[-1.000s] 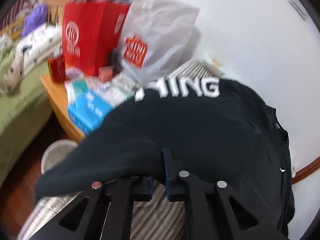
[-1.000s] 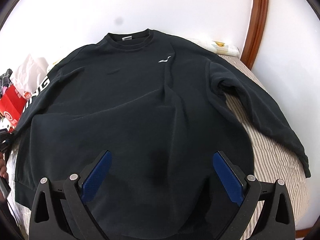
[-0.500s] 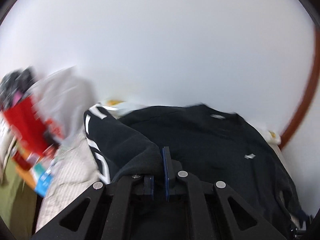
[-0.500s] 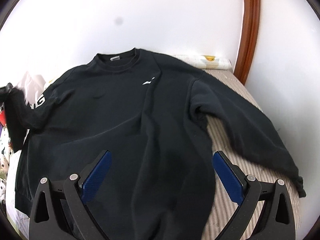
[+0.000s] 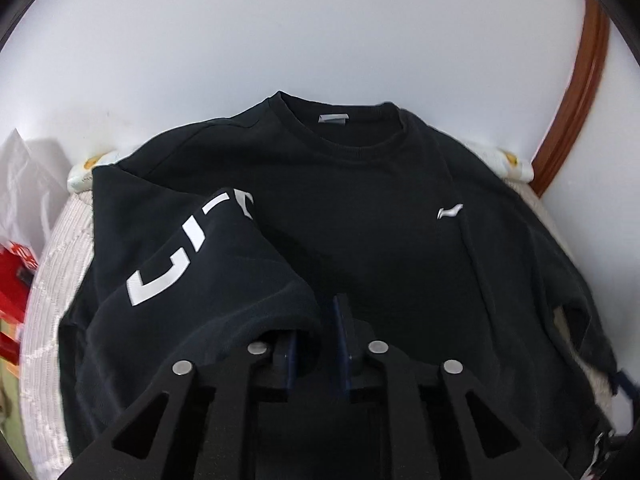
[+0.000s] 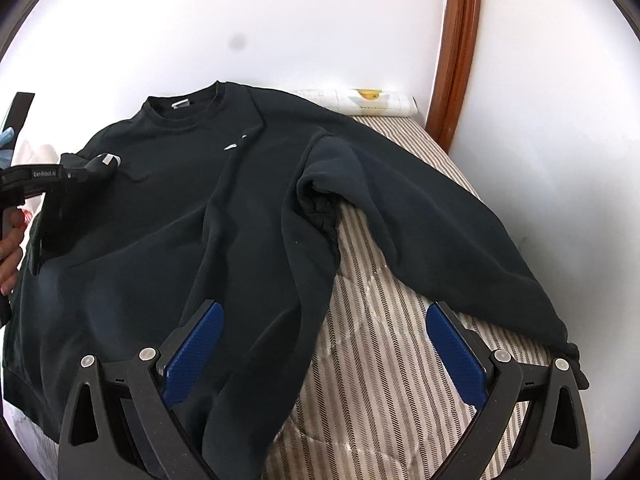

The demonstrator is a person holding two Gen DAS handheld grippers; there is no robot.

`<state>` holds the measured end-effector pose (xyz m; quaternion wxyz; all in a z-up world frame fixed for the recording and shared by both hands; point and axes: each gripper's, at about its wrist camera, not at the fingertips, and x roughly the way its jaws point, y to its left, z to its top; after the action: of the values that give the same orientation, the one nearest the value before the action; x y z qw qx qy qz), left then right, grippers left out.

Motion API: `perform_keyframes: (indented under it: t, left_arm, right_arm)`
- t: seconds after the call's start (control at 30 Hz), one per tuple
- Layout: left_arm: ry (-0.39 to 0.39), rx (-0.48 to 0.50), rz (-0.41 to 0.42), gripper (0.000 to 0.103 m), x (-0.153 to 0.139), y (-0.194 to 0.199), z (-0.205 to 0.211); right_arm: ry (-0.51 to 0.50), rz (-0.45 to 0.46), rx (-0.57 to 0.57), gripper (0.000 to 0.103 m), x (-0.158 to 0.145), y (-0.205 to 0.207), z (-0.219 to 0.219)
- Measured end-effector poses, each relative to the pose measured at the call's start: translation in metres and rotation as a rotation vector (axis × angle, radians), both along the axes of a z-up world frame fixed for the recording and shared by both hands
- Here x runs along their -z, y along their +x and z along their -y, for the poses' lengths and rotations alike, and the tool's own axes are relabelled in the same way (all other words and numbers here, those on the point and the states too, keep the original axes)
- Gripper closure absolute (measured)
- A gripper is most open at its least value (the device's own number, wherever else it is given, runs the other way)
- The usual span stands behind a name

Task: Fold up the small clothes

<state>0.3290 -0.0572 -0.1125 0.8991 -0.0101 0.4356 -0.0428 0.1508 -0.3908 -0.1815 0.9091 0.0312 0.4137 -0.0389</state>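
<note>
A white wall [image 5: 320,32] fills the background of both views, with a curved brown wooden frame [image 6: 460,52] running up its right side. Below it lies a bed with a beige striped cover [image 6: 384,320], and spread over most of that cover is a black sweatshirt [image 5: 380,240], front up, its round collar [image 5: 340,128] toward the wall and a small white logo [image 5: 450,212] on the chest. In the right wrist view the sweatshirt's far sleeve [image 6: 440,220] stretches out across the stripes toward the lower right, its cuff near the bed's edge. The other sleeve [image 5: 208,268], printed with large white letters, is brought over onto the body of the sweatshirt, and its cuff end sits at the left hand-held gripper [image 5: 316,344]; the jaws there stand narrow and are opening, with the cuff draped over the left finger and partly in the gap, so the pads no longer clamp it. The right hand-held gripper [image 6: 320,348] hovers low over the sweatshirt's lower side with its blue pads [image 6: 192,352] spread wide and nothing between them. A rolled white cloth with a yellow mark [image 6: 368,100] lies along the wall, and a red bag [image 5: 12,280] shows at the far left edge.
</note>
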Motion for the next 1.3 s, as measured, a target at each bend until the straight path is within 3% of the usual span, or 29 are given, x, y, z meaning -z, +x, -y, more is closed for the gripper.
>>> perform_keyframes:
  t: [0.23, 0.33, 0.4, 0.43, 0.7, 1.03, 1.1, 1.13, 1.17, 1.3]
  left_arm:
    - [-0.047, -0.027, 0.009, 0.074, -0.013, -0.053, -0.047]
    - [-0.04, -0.071, 0.003, 0.065, -0.01, -0.08, -0.078]
    - [-0.051, -0.115, -0.002, 0.042, -0.005, -0.098, -0.105]
    - [-0.059, -0.139, 0.006, 0.037, -0.001, -0.108, -0.119]
    - [-0.061, -0.207, -0.061, 0.037, 0.037, -0.155, -0.193]
    - [-0.122, -0.154, -0.058, 0.037, 0.067, -0.166, -0.204]
    - [-0.12, -0.149, -0.058, 0.037, 0.066, -0.168, -0.204]
    - [-0.123, -0.152, -0.057, 0.037, 0.065, -0.169, -0.204]
    - [-0.125, -0.157, -0.054, 0.037, 0.064, -0.169, -0.204]
    - [-0.091, -0.15, -0.048, 0.037, 0.065, -0.171, -0.199]
  right_arm:
    - [0.011, 0.058, -0.12, 0.003, -0.026, 0.008, -0.041]
    - [0.029, 0.041, -0.191, 0.014, -0.031, 0.026, -0.072]
    - [0.022, 0.037, -0.24, 0.02, -0.033, 0.034, -0.095]
    - [0.018, 0.041, -0.268, 0.025, -0.035, 0.039, -0.11]
    - [0.028, 0.02, -0.469, 0.03, -0.027, 0.073, -0.23]
    - [0.134, -0.072, -0.651, 0.03, 0.01, 0.114, -0.338]
    - [0.133, -0.094, -0.668, 0.039, 0.021, 0.123, -0.353]
    - [0.134, -0.106, -0.677, 0.057, 0.024, 0.125, -0.356]
    - [0.158, -0.131, -0.707, 0.089, 0.028, 0.129, -0.361]
    - [0.177, -0.047, -0.725, 0.095, 0.01, 0.127, -0.349]
